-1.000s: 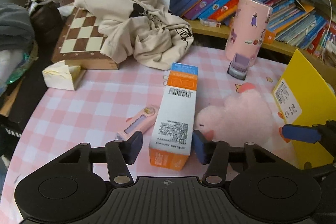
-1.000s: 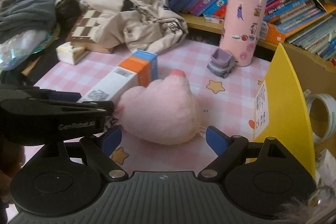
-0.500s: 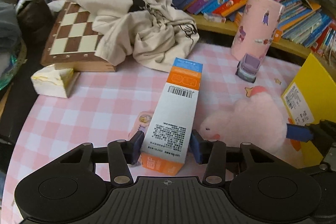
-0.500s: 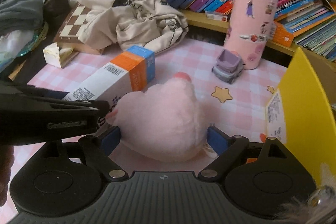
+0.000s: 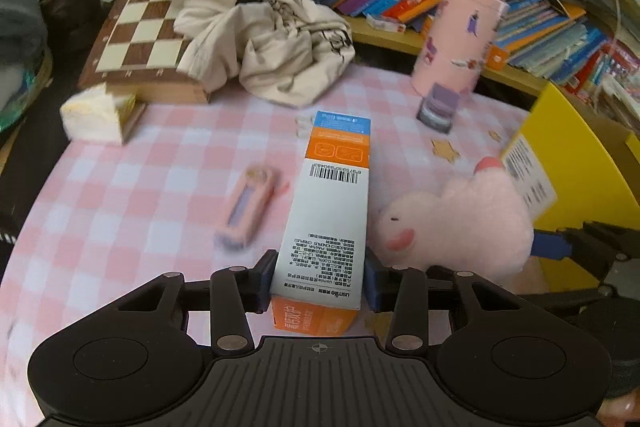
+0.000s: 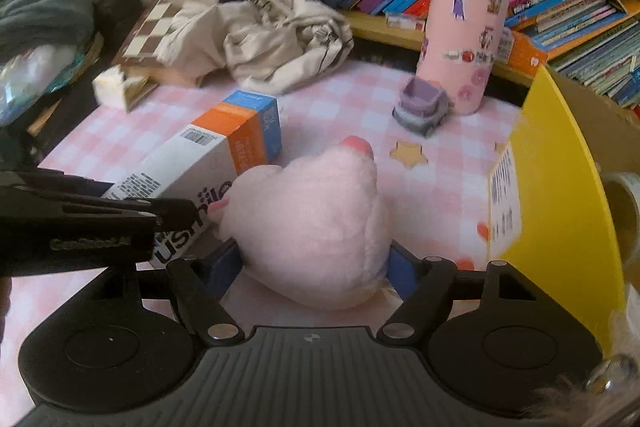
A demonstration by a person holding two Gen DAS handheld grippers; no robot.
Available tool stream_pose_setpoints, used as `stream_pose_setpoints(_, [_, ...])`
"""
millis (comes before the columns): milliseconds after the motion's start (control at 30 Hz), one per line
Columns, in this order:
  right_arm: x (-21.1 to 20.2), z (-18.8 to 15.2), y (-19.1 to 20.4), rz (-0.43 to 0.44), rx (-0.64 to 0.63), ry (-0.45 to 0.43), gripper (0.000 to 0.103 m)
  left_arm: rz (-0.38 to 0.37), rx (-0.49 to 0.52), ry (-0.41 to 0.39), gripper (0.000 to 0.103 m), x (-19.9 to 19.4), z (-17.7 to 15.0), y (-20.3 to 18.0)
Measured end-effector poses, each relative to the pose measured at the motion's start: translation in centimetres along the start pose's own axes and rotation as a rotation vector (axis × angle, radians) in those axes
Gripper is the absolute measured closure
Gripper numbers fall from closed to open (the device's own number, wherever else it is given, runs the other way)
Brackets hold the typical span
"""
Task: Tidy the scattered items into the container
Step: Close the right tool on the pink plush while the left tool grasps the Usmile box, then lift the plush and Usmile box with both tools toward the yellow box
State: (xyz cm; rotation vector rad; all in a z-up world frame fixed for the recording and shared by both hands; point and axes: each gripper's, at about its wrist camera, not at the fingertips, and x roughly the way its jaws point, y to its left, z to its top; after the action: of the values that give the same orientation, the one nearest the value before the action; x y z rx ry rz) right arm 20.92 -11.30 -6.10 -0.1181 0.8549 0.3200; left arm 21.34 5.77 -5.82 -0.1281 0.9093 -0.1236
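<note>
A long white, orange and blue box [image 5: 332,211] lies on the pink checked tablecloth [image 5: 120,195]. Its near end sits between the fingers of my left gripper [image 5: 319,281]. The jaws are closing and both blue pads touch the box's sides. Right beside it lies a pink plush toy [image 6: 312,211]. My right gripper [image 6: 314,267] straddles the toy, its jaws closing, and the pads dent the fur on both sides. The yellow container [image 6: 560,167] stands just right of the plush. The box [image 6: 212,155] shows at the left of the right wrist view.
A pink sticker-covered tube [image 5: 460,39] and a purple toy car [image 5: 438,107] stand at the back. A small pink gadget [image 5: 248,207] lies left of the box. Farther left are a chessboard [image 5: 136,39], a beige cloth heap [image 5: 248,27] and a tissue pack [image 5: 96,115]. Bookshelves line the rear.
My left gripper slid forward along the box and its fingers narrowed onto the sides. The right gripper's fingers came in from wide apart to press the plush.
</note>
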Motion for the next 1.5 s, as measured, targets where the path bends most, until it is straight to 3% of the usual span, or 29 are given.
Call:
stream_pose_setpoints(233, [-2.2, -2.4, 0.2, 0.043, -0.058, 0.05, 0.026, 0.018, 0.012, 0.042, 0.06, -2.4, -3.3, 0.1])
stream_pose_setpoints(533, [-1.9, -2.1, 0.7, 0.015, -0.122, 0.019, 0.015, 0.044, 0.043, 0.015, 0.048, -1.3, -1.6, -0.6])
stream_pose_setpoints(767, [-0.8, -1.6, 0.8, 0.013, -0.137, 0.017, 0.011, 0.026, 0.047, 0.037, 0.052, 0.6, -1.0, -0.9])
stream_pose_setpoints(867, [-0.6, -1.5, 0.7, 0.03, -0.132, 0.02, 0.021, 0.031, 0.037, 0.037, 0.061, 0.8, -1.3, -0.9])
stream_pose_setpoints(1067, [-1.3, -1.4, 0.5, 0.042, -0.114, 0.012, 0.03, -0.002, -0.083, 0.028, 0.062, 0.1, -1.7, 0.5])
stream_pose_setpoints(1333, [-3.4, -1.7, 0.5, 0.085, -0.087, 0.004, 0.031, -0.084, -0.263, 0.032, 0.063, -2.2, -3.6, 1.9])
stream_pose_setpoints(1500, [-5.0, -2.0, 0.3, 0.099, -0.046, -0.004, 0.031, -0.096, -0.279, 0.016, 0.064, -4.0, -4.4, 1.9])
